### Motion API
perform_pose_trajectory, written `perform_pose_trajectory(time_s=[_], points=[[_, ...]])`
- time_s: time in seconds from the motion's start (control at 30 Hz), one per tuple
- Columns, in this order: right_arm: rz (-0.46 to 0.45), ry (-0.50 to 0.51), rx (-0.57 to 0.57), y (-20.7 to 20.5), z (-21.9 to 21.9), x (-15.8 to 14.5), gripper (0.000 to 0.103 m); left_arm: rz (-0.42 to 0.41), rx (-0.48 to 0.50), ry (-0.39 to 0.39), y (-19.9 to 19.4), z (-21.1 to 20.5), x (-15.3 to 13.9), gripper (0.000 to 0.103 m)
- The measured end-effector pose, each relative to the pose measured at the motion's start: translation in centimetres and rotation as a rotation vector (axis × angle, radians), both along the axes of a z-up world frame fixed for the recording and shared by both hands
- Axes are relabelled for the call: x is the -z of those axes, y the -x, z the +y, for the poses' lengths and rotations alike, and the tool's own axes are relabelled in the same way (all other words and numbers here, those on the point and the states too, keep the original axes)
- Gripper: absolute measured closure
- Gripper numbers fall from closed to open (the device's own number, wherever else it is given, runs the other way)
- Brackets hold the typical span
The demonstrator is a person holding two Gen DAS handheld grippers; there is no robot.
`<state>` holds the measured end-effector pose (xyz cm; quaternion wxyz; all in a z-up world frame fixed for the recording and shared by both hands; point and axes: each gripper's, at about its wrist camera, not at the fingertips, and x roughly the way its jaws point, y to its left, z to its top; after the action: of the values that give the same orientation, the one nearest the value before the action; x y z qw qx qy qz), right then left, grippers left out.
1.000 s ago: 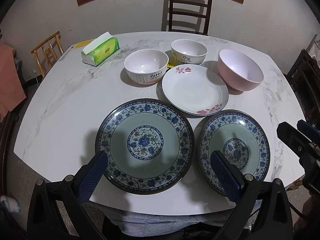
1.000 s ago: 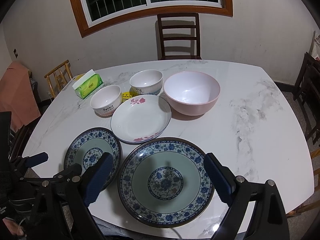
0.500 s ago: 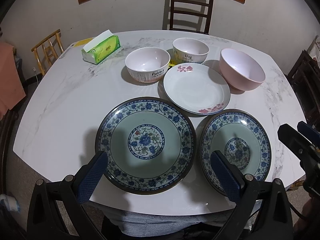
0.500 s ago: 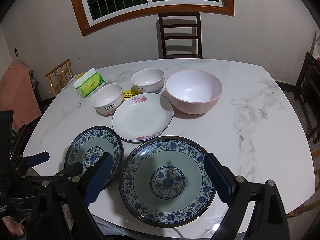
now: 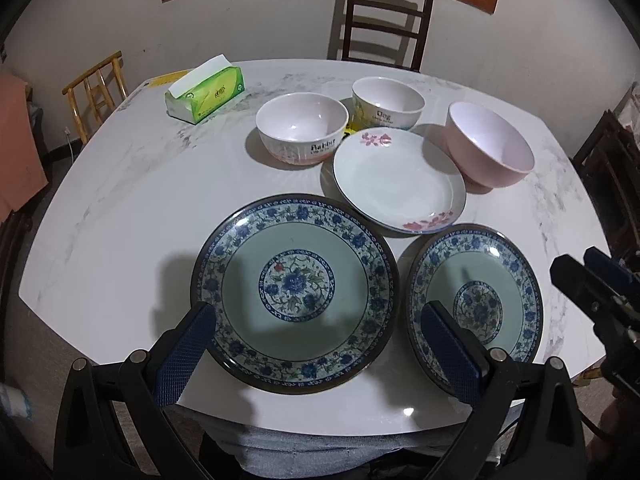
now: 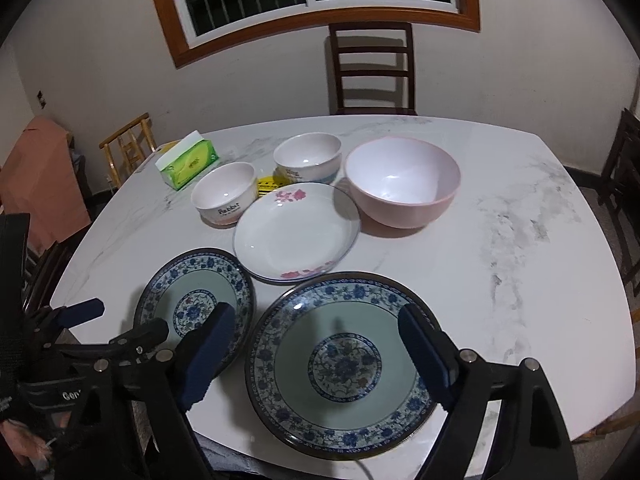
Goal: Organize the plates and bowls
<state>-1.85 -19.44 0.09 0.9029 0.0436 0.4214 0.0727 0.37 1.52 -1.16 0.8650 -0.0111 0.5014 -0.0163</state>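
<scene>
Left wrist view: the left gripper (image 5: 316,344) hovers over the near table (image 5: 120,208) edge, jaws spread wide and empty, flanking the left blue-patterned plate (image 5: 295,291). Counted: two blue-patterned plates, one white floral plate (image 5: 399,179), three bowls, one tissue box (image 5: 206,94). The right blue-patterned plate (image 5: 476,304) is partly covered by a finger.

Right wrist view: the right gripper (image 6: 316,356) hangs likewise wide and empty above the right plate. The pink bowl (image 6: 402,182), "Rabbit" bowl (image 6: 224,196) and third bowl (image 6: 307,158) stand behind. A yellow item (image 6: 267,185) between bowls is unidentifiable.
</scene>
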Motion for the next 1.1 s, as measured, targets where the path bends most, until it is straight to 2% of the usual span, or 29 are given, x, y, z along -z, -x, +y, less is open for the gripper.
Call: perform_pose_trajectory(time_s=[0.17, 0.27, 0.3, 0.5, 0.57, 0.67, 0.83, 0.9, 1.1], points=[[0.021, -0.087, -0.078, -0.8, 0.6, 0.4, 0.021, -0.014, -0.02, 0.053, -0.4, 2.1, -0.2, 0.002], [0.04, -0.122, -0.116, -1.4, 1.1, 0.7, 0.022, -0.013, -0.036, 0.112, -0.7, 3.9, -0.2, 0.003], [0.044, -0.13, -0.131, -1.6, 1.3, 0.8, 0.024, -0.01, -0.042, 0.127, -0.8, 4.4, -0.1, 0.005], [0.113, -0.193, -0.222, -3.8, 3.0, 2.1, 0.038, 0.04, -0.109, 0.233, -1.7, 8.2, 1.1, 0.02], [0.156, -0.212, -0.234, -4.7, 3.3, 2.8, 0.048, 0.058, -0.131, 0.271, -1.9, 9.4, 1.8, 0.023], [0.227, -0.251, -0.249, -6.3, 3.9, 4.4, 0.056, 0.086, -0.153, 0.323, -2.2, 10.8, 2.7, 0.029], [0.286, -0.251, -0.264, -8.1, 5.0, 6.1, 0.062, 0.122, -0.185, 0.382, -2.7, 12.6, 4.4, 0.033], [0.308, -0.243, -0.265, -8.8, 5.3, 6.7, 0.064, 0.13, -0.188, 0.4, -2.8, 13.2, 4.9, 0.039], [0.362, -0.216, -0.281, -10.4, 6.3, 8.4, 0.07, 0.159, -0.192, 0.447, -3.4, 14.1, 6.2, 0.048]])
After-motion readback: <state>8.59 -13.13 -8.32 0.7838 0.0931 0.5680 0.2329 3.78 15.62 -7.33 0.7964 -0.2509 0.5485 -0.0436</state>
